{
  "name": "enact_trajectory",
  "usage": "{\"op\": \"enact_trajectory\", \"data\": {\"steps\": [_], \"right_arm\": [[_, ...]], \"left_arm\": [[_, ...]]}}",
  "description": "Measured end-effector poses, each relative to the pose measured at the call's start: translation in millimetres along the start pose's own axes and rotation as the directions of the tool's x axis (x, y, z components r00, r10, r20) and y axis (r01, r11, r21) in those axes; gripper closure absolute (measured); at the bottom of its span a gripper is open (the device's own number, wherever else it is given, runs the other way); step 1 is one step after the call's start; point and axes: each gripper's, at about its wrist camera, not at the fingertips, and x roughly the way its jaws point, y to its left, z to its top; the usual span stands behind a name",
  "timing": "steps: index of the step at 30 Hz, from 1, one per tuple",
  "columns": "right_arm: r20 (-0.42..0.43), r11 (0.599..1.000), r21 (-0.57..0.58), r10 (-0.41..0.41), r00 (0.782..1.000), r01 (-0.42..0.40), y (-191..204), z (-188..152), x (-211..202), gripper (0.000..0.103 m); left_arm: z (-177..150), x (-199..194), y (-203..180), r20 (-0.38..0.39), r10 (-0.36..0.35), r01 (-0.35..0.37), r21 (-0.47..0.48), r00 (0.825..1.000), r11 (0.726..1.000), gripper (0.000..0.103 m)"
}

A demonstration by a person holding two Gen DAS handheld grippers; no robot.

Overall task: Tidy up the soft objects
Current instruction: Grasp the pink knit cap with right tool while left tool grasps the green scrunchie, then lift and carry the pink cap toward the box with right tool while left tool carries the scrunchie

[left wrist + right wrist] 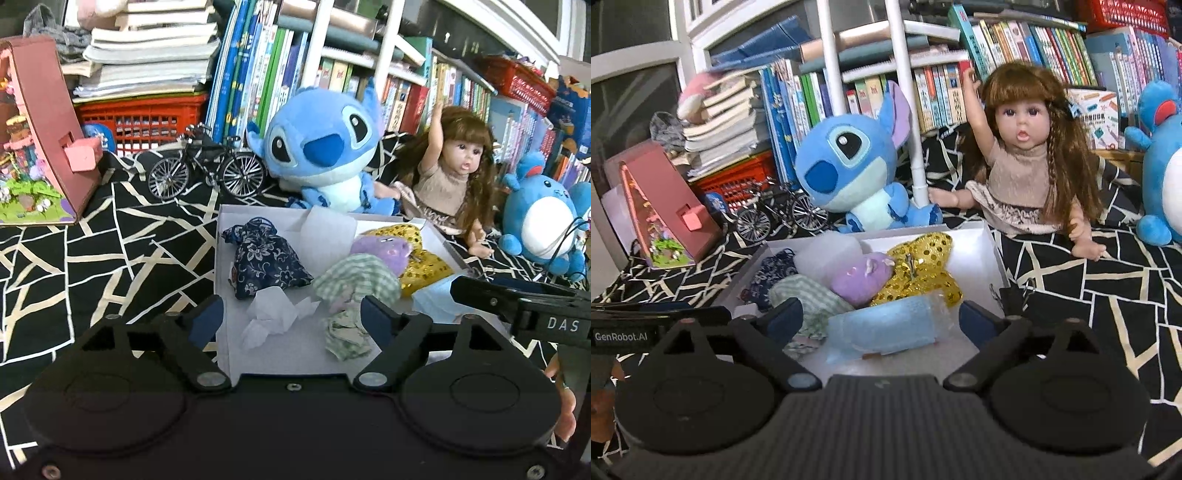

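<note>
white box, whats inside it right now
The white box holds a navy floral pouch, crumpled tissue, green checked cloth, a purple plush, gold sequin fabric and a light blue roll. Whatever lies under the pile is covered.

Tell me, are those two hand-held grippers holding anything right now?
No. The left hand-held gripper is open over the white tissue in the white box; the right hand-held gripper is open around the blue mask, pads clear.
</note>
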Motion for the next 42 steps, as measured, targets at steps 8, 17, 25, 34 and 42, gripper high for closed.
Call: {"op": "enact_trajectory", "data": {"steps": [8,17,25,34,42], "right_arm": [[0.054,0.999,-0.043,0.012,0.998,-0.010,3.1,-8.0,-32.4,0.001],[0.083,0.996,-0.089,-0.017,0.996,0.024,6.8,-28.1,-57.1,0.000],[0.097,0.994,-0.092,-0.045,0.994,0.054,0.4,-44.0,-73.2,0.000],[0.085,0.995,-0.058,-0.076,0.993,0.081,-11.7,-60.9,-82.1,0.000],[0.065,0.995,-0.029,-0.089,0.994,0.091,-17.4,-73.5,-81.9,0.000]], "left_arm": [[-14.5,-31.1,-0.5,0.040,-0.025,0.024,0.014,0.999,1.000,0.017],[-40.3,-56.0,-3.7,0.037,-0.069,0.068,0.018,0.997,0.997,0.015],[-63.4,-73.7,-10.1,0.031,-0.096,0.095,0.048,0.995,0.994,0.013],[-84.9,-80.9,-15.3,0.005,-0.124,0.123,0.051,0.992,0.991,0.012],[-102.0,-88.4,-31.9,0.035,-0.143,0.138,0.116,0.989,0.984,0.010]]}}
